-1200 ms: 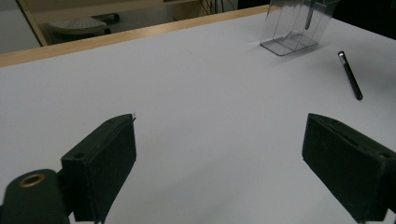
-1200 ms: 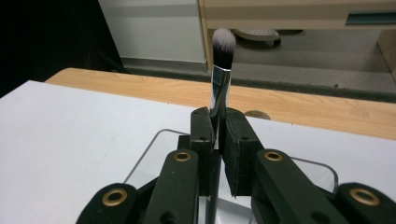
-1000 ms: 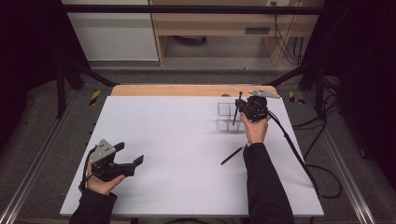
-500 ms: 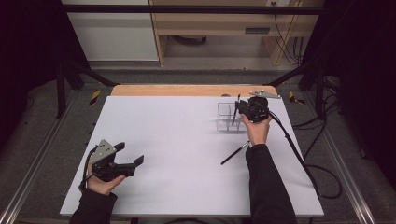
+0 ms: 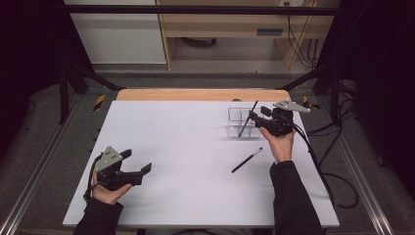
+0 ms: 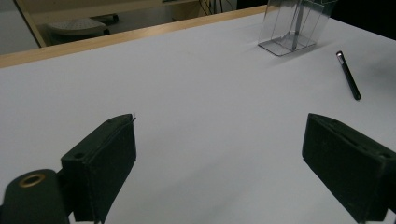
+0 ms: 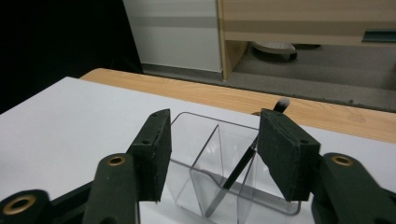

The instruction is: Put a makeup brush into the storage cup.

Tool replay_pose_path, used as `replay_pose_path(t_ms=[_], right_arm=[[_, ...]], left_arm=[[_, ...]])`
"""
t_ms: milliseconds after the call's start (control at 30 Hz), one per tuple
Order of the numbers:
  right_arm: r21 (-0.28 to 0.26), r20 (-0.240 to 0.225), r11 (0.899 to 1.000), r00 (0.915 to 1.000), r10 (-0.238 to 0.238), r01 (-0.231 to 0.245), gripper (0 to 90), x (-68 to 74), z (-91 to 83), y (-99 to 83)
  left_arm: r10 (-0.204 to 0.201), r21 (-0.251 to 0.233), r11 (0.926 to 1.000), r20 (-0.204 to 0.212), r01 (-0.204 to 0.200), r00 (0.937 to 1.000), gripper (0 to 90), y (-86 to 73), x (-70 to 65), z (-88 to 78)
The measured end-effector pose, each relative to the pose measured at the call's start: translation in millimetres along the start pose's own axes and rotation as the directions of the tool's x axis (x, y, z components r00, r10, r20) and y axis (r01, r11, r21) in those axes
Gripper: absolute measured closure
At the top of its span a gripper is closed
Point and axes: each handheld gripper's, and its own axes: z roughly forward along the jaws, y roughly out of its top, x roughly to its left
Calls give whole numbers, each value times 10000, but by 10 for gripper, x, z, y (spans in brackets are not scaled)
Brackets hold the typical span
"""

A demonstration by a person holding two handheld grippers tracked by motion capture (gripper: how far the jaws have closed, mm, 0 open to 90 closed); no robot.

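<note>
A clear plastic organizer with compartments stands at the table's far right. A slim black pen leans inside it, its top sticking out above the rim. My right gripper hovers just right of the organizer. Its jaws have just been opening and stand apart, and the pads do not touch the pen. A second black pen lies flat on the table nearer the person. At the near left, my left gripper is open above bare table with nothing between its jaws.
The white table top has a wooden strip along its far edge. Black cable trails from the right gripper off the table's right side. Behind the table stand a wooden desk frame and a white cabinet.
The right gripper's jaws have opened and let go of the pen, which now leans in the organizer. That hand has drawn back to the right and slightly up. The left hand kept still.
</note>
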Motion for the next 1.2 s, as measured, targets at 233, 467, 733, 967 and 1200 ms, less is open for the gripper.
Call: replay_pose_path(t_ms=[233,467,733,967,1200], right_arm=[[-49,-364,9986,9979,-535,534,332,64,-257,-91],[-276,-619,9977,9961,-629,613,252,134,-444,-170],[-530,-909,9956,9925,-816,770,172,203,-631,-315],[-303,-961,9955,9910,-928,903,91,288,-726,-410],[-495,-973,9956,9917,-841,796,53,311,-824,-517]], left_arm=[[-42,-29,10000,-6,42,10000,93,1,0,-5],[-80,-42,10000,12,80,10000,92,1,3,-8],[-88,-10,10000,14,88,10000,91,1,-3,-1],[-104,-38,9999,5,104,9999,89,3,-6,-9],[-116,-56,9999,39,116,9999,87,3,-11,-11]])
